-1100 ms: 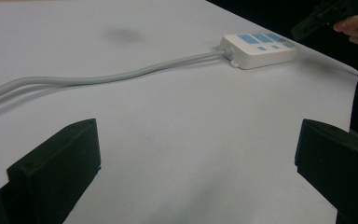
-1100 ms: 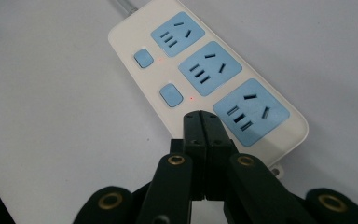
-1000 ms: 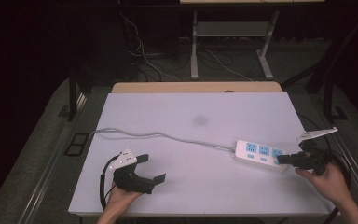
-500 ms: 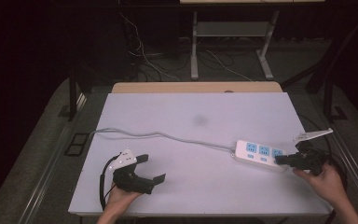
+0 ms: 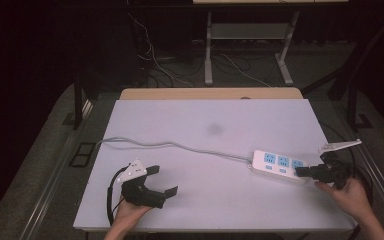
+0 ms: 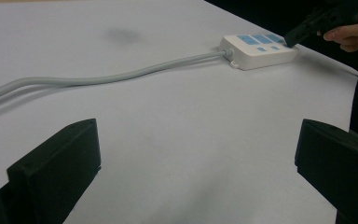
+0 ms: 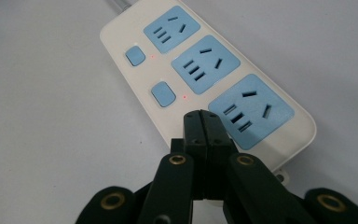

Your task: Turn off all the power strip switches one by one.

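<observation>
- A white power strip (image 5: 280, 167) is laid on the right part of the white table (image 5: 210, 115), close to the right edge, with its long axis running left to right.
- Three blue sockets (image 7: 205, 64) are set along the strip's top face; blue switch buttons (image 7: 163, 93) are placed beside them, each with a small red light lit next to it.
- The right gripper (image 5: 305, 172) is held in the right hand (image 5: 350, 195) at the near right corner of the table. Its jaws are clenched together with nothing between them.
- In the right gripper view, the closed tip (image 7: 202, 122) is positioned over the strip's near end, beside the last socket; whether the casing is actually touched cannot be told.
- A grey cable (image 5: 170, 145) is run from the strip's left end across the table to the left edge, where it passes over the side.
- The left gripper (image 5: 161, 182) is rested in the left hand (image 5: 127, 212) on the near left part of the table, well apart from the strip. Its jaws are spread wide and released, with bare table between them.
- A faint dark smudge (image 5: 214, 129) is seen on the table surface near its middle.
- A wooden edge (image 5: 210, 93) is visible along the far side of the table; beyond it, metal frame legs (image 5: 209, 50) and loose wires (image 5: 155, 60) are seen on the dark floor.
- Nothing is placed between the right gripper and the strip.
</observation>
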Tool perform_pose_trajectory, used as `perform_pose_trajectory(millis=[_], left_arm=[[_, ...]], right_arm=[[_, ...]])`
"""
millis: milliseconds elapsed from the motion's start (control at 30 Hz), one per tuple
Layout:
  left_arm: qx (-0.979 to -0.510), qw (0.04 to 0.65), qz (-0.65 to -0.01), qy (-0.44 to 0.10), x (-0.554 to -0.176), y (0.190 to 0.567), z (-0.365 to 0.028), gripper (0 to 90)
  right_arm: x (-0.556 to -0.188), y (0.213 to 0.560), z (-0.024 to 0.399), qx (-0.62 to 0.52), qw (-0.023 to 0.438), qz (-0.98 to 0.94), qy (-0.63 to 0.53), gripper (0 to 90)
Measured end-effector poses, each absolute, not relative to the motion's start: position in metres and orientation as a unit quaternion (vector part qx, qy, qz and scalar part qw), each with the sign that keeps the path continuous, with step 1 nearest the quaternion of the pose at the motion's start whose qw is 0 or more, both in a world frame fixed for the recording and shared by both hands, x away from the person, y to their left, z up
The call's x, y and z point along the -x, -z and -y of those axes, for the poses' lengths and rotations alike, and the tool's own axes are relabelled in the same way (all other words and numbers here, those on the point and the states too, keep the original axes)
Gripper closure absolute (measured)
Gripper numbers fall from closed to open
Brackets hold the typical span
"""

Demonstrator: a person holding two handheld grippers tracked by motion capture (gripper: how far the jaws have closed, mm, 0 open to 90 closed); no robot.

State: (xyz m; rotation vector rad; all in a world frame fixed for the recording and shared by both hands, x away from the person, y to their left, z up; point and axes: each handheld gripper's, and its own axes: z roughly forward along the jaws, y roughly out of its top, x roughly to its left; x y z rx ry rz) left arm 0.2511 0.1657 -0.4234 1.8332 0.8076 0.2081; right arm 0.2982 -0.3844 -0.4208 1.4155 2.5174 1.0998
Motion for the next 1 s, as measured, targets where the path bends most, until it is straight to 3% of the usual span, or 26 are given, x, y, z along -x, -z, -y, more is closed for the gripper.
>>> perform_pose_trajectory(millis=[1000], left_arm=[[-0.769, 0.533, -0.341, -0.087, -0.2524, 0.4243, -0.1662, 0.0]], right_arm=[[-0.2947, 0.4204, 0.3838, -0.455, 0.033, -0.815, -0.356, 90.0]])
